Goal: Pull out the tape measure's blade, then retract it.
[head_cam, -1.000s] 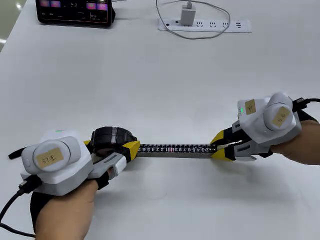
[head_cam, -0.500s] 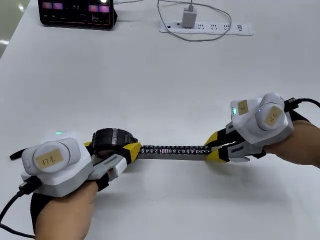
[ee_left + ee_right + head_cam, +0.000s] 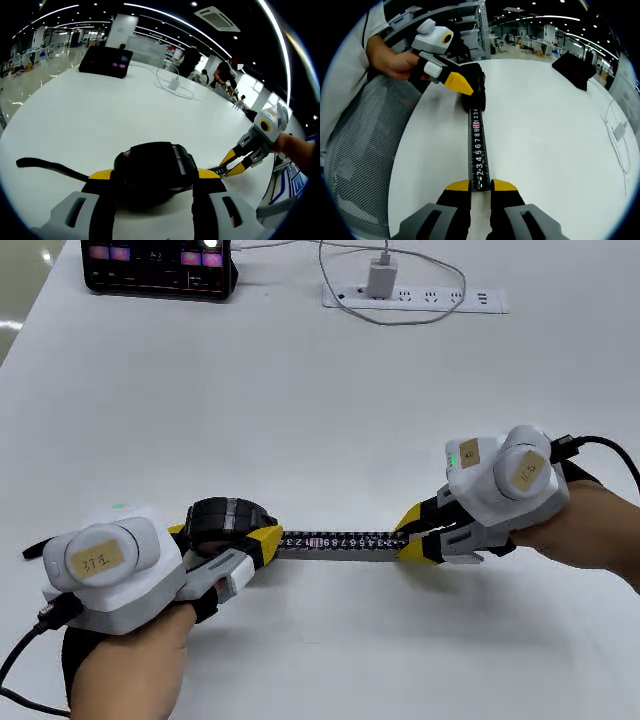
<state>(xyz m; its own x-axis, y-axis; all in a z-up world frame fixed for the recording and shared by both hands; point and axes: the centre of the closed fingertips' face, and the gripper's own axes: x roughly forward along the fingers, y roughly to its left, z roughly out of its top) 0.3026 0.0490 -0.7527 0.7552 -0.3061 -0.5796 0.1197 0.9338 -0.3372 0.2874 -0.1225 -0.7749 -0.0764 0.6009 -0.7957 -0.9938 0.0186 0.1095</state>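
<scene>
On the white workbench (image 3: 330,410), the left gripper (image 3: 222,536) clamps the black tape measure case (image 3: 226,518) between its jaws; the right gripper (image 3: 412,535) pinches the tip of the blade (image 3: 340,540), which lies drawn out flat between them

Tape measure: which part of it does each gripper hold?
The left gripper grips the black case; the right gripper pinches the blade at its free end.

tape measure (image 3: 225,520) left, blade (image 3: 345,540) stretched rightward
</scene>
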